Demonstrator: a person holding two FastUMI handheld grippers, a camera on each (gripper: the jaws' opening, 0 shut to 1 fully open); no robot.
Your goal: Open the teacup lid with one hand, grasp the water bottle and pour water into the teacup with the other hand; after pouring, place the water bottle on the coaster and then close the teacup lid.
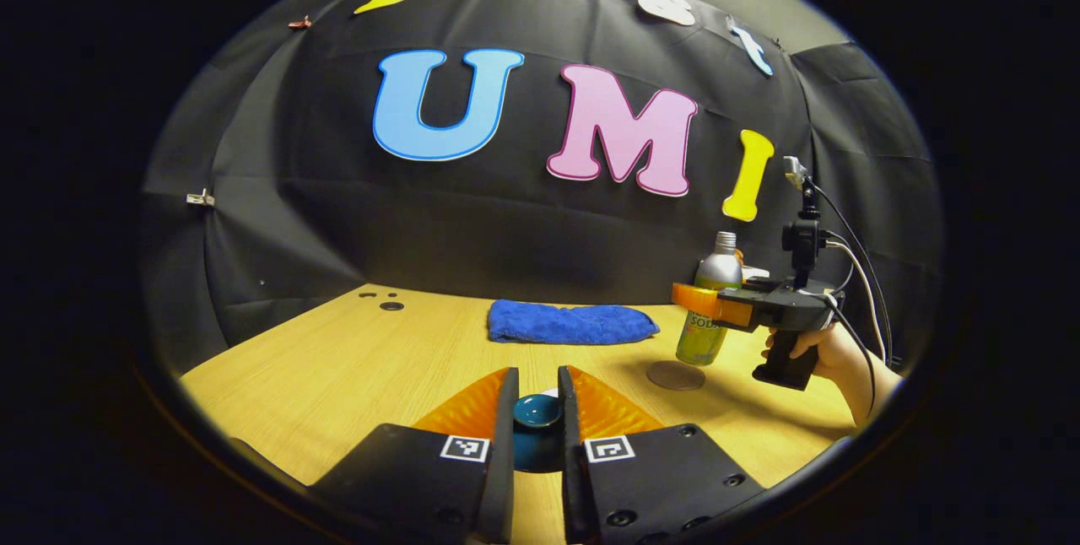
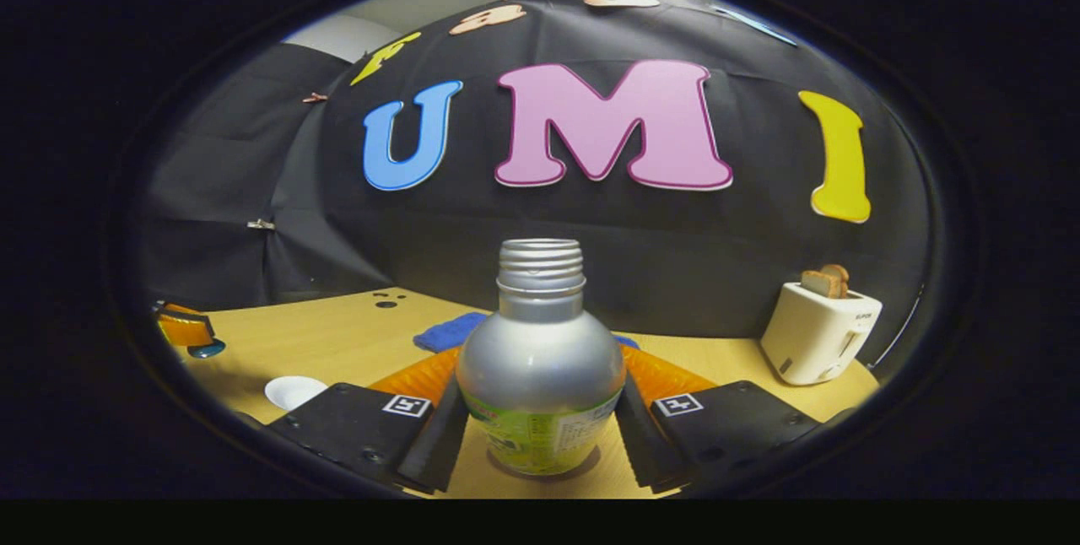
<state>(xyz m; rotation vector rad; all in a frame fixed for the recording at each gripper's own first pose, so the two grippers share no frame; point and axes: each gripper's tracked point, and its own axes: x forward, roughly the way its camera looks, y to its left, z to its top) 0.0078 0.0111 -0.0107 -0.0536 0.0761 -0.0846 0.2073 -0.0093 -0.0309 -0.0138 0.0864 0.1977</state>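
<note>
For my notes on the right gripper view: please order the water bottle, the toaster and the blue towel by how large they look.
1. water bottle, though it is nearest the camera
2. toaster
3. blue towel, partly hidden behind the bottle

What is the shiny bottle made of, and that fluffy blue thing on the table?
The water bottle looks like metal, probably aluminium: its silver skin has a dull, brushed shine and the threaded neck is the same silver. A glossy printed label wraps the lower part. The blue cloth looks like soft towel fabric, maybe microfibre, since its surface is fuzzy, matte and folded limply. It lies on a wood-look table.
</note>
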